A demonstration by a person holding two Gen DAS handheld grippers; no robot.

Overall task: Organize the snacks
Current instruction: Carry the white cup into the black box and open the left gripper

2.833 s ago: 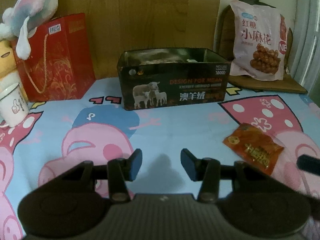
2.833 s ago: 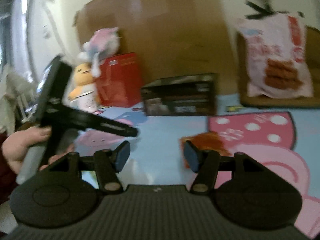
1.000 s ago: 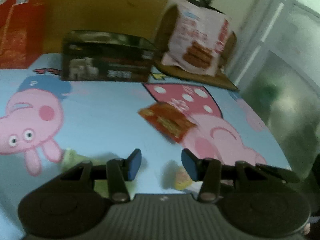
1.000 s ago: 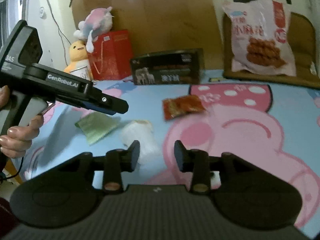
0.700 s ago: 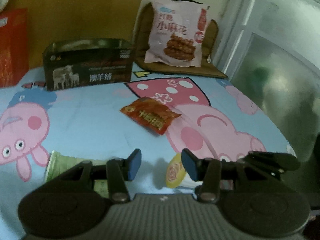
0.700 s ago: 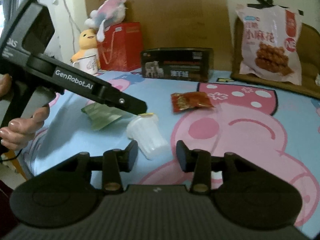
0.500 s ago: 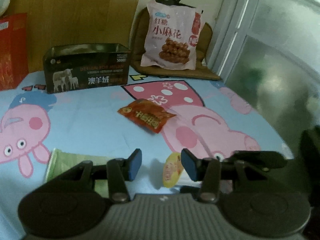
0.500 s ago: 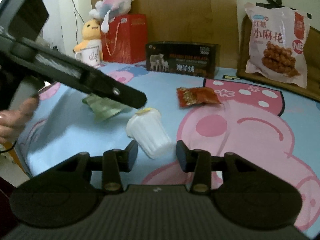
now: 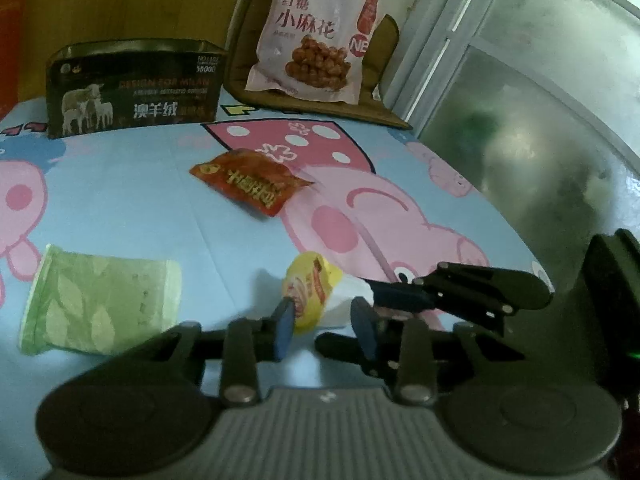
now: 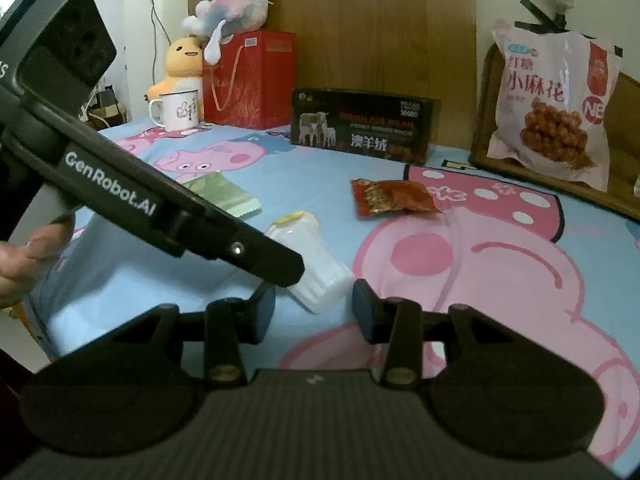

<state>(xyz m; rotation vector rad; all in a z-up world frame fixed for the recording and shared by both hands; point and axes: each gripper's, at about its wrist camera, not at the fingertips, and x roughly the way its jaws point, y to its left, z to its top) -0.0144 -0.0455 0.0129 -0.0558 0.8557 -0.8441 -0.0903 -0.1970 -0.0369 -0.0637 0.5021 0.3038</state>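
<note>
A white plastic cup [image 9: 310,296] with a yellow lid lies on its side on the pig-print cloth. My left gripper [image 9: 324,326] hangs just over it, jaws closing; its left pad overlaps the lid's edge without a clear press. From the right wrist view, one of its fingers [image 10: 276,264] crosses the cup [image 10: 320,248]. My right gripper [image 10: 314,312] is open, with the cup's base between its fingertips. A red snack packet [image 9: 252,186] and a green packet [image 9: 100,304] lie flat nearby. A dark open tin box [image 9: 136,88] stands at the back.
A big pink snack bag [image 10: 552,104] leans on a brown cushion at the back right. A red gift bag [image 10: 248,80], a mug [image 10: 178,110] and plush toys [image 10: 228,4] stand at the back left. A hand [image 10: 24,256] holds the left gripper. Glass door [image 9: 540,120] beyond the table's right edge.
The left gripper swung from facing the tin box round to the cup, came down over it, and its jaws narrowed. The right gripper closed in until the cup's base sat between its fingers.
</note>
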